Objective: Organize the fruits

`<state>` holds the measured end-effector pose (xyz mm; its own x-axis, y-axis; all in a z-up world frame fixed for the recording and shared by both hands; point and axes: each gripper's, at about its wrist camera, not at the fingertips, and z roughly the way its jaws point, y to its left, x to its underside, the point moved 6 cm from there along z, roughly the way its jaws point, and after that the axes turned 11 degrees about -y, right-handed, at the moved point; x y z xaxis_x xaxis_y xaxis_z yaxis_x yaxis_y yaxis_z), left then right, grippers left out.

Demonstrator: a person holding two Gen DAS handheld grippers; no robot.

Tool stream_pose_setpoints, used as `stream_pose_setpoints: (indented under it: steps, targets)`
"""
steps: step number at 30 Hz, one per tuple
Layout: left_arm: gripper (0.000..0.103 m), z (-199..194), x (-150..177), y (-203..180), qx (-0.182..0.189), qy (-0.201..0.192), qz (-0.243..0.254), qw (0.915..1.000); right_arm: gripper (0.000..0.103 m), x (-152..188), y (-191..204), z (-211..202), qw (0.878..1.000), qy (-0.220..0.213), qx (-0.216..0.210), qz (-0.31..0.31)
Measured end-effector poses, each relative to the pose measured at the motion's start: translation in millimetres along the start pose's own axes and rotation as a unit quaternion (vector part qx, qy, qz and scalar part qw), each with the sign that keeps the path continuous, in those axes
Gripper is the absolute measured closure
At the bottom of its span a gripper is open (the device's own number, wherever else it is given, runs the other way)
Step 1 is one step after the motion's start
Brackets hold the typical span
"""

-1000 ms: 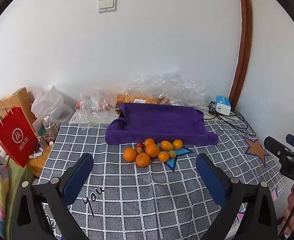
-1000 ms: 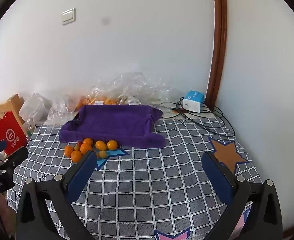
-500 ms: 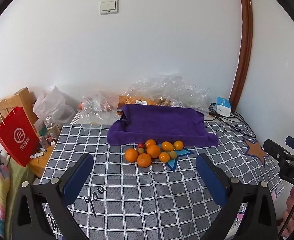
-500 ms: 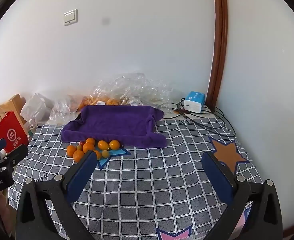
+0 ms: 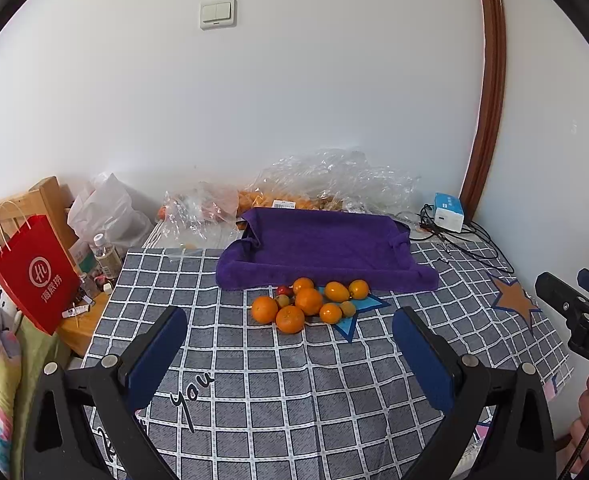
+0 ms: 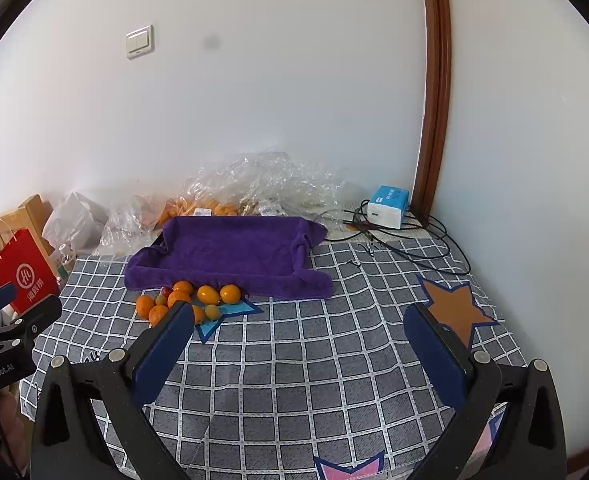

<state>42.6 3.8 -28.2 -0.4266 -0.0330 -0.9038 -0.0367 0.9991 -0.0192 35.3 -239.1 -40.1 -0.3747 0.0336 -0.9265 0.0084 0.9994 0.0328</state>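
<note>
Both spread wide and empty: left gripper [image 5: 290,344], right gripper [image 6: 300,338]. Small round orange fruits [image 5: 308,302] cluster on the checked counter [image 5: 294,380], touching the purple towel-lined tray [image 5: 322,248]. They look light, firm, prone to rolling; pinch one across its middle.

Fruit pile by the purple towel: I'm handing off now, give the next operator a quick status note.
Left gripper: jaws open, empty, hovering short of the fruit pile.
Right gripper: jaws open, empty, further right over the checked cloth.
Fruit: oranges and smaller fruits clustered on the cloth at the front edge of the purple towel.
Done: nothing sorted; towel holds no fruit.
Left: all fruit remains to be organized.
</note>
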Motion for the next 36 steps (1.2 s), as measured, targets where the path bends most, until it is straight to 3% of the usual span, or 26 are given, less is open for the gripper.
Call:
stream_pose_setpoints:
  steps: [36]
  targets:
    - [0.000,-6.1,-3.5,4.4,0.001,-0.008,-0.003,1.0000,0.000,2.2,6.1,-3.7,1.000,-0.009,-0.004,-0.005]
